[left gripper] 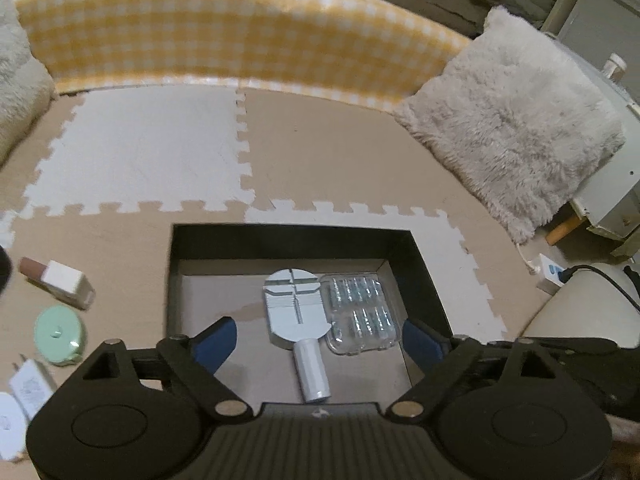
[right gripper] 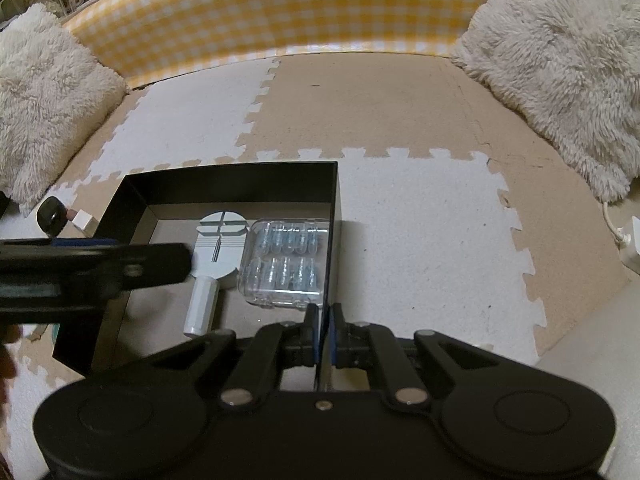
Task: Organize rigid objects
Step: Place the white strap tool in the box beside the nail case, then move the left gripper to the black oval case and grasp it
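A black open box (left gripper: 292,236) (right gripper: 240,184) sits on the foam mat. Inside lie a pale blue watch-link tool with a white handle (left gripper: 294,312) (right gripper: 218,252) and a clear plastic case of small parts (left gripper: 362,312) (right gripper: 284,264). My left gripper (left gripper: 320,340) is open and empty, hovering over the box's near side, with the tool between its blue pads. My right gripper (right gripper: 324,334) is shut on the box's right wall at its near corner. Left of the box lie a brown-and-white block (left gripper: 56,282), a mint green round case (left gripper: 60,334) and white chargers (left gripper: 28,388).
A yellow gingham cushion (left gripper: 240,32) runs along the back. Fluffy pillows sit at the right (left gripper: 516,120) and left (right gripper: 44,96). A white power strip with a black cable (left gripper: 554,276) lies at the right. A black object (right gripper: 51,214) lies left of the box.
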Motion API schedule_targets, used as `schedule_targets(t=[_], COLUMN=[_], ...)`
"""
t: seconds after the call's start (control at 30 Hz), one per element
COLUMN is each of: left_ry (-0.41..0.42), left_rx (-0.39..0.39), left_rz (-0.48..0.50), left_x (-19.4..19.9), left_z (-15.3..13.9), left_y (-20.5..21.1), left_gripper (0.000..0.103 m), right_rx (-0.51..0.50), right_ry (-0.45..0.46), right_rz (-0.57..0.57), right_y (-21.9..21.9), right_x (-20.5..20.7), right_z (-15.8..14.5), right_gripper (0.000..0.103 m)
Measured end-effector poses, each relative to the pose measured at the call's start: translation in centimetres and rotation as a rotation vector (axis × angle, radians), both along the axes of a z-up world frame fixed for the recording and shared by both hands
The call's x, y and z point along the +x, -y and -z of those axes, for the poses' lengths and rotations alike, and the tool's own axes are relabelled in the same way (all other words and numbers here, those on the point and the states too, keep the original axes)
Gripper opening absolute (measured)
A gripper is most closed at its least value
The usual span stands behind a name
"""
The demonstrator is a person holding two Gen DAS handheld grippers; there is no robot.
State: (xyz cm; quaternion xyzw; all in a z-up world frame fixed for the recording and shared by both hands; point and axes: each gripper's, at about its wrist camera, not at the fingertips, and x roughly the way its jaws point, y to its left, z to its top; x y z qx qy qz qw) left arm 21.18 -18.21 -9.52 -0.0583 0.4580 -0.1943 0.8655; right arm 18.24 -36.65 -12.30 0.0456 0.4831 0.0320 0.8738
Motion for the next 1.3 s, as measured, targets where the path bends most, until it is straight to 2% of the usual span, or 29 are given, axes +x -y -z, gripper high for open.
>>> schedule_targets(t=[0.23,0.4,0.7,0.93,1.17,1.3], left_ry=[0.061,0.108,0.187,0.232,0.200,0.199], left_rx=[-0.002,0.008,0.072,0.165,0.213,0.239], left_rz=[-0.003,-0.007,-0.037,-0.095,-0.152,-0.149], left_x=[-1.6,-2.3,-3.2,-3.0,-1.3,-0.1], left_z=[-2.6,-3.7,-4.4,-3.3,-0.3,1.8], left_y=[-3.1,-5.6,-10.9,-15.8,-21.0,-23.3], left_gripper=[0.103,0.103,0.103,0.103,0.103,0.103], right_rx=[-0.006,-0.018,-0.017,-0.027,-0.033,-0.039], right_ry=[-0.003,0.000,0.000,0.000,-0.002,0.001], right_rz=[-0.004,-0.011,-0.011,-0.014,-0.019,-0.024], right_y=[0.0,-0.1,-0.1,-0.2,-0.3,-0.4], right_x=[0.0,0.0,0.0,0.0,0.0,0.0], right_z=[0.0,0.1,0.1,0.1,0.2,0.1], right_gripper=[0.006,0.006,0.006,0.006,0.006,0.006])
